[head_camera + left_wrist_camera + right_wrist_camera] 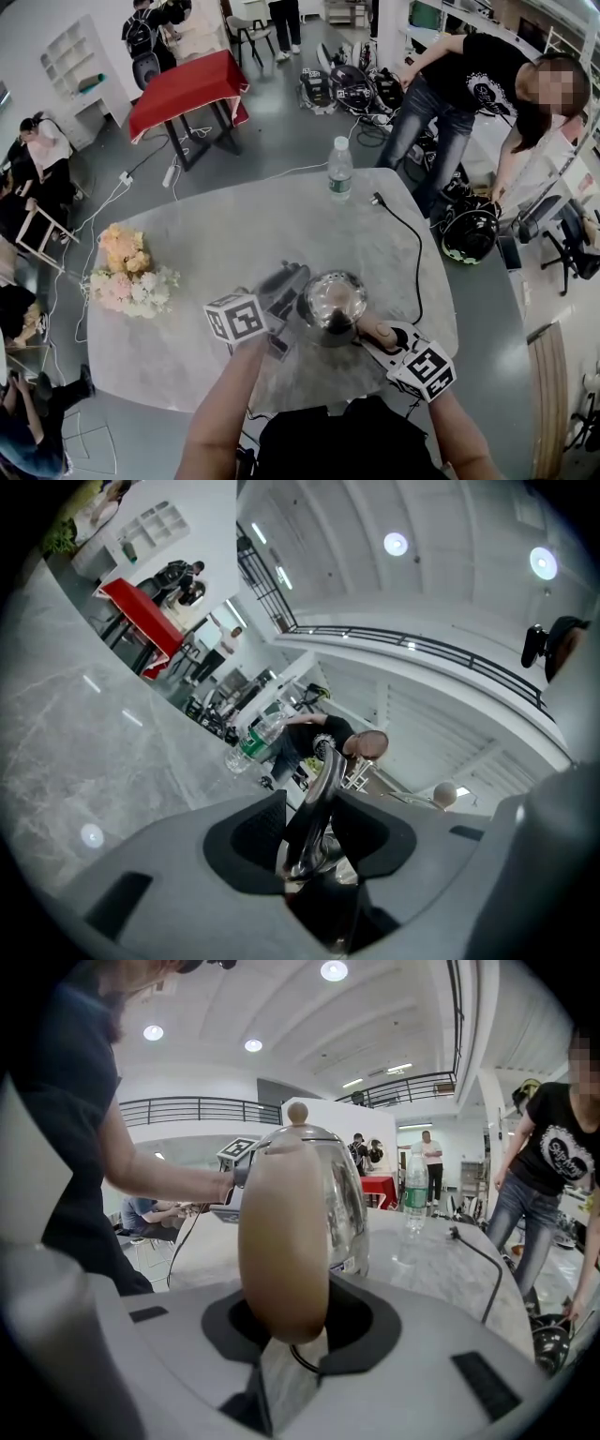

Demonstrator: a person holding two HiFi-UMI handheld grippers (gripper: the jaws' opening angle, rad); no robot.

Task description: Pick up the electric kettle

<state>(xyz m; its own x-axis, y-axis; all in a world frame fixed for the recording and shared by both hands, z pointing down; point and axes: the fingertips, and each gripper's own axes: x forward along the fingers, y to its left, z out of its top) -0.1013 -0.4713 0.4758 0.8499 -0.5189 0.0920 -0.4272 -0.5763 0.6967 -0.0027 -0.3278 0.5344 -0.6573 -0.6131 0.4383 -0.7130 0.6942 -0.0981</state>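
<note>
Right gripper [284, 1327] clamped on the kettle [330, 302] handle [281, 1241]; left gripper [314, 841] pinching its spout [323, 789]

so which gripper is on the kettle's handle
The right gripper, closed on the tan handle; the left gripper grips the thin metal spout instead.

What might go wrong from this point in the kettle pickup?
The right tool grips the smooth wooden handle near its lower end, so the kettle may swing or slip when lifted. The left tool pinches the thin shiny spout, which might slide out or bend under load.
</note>
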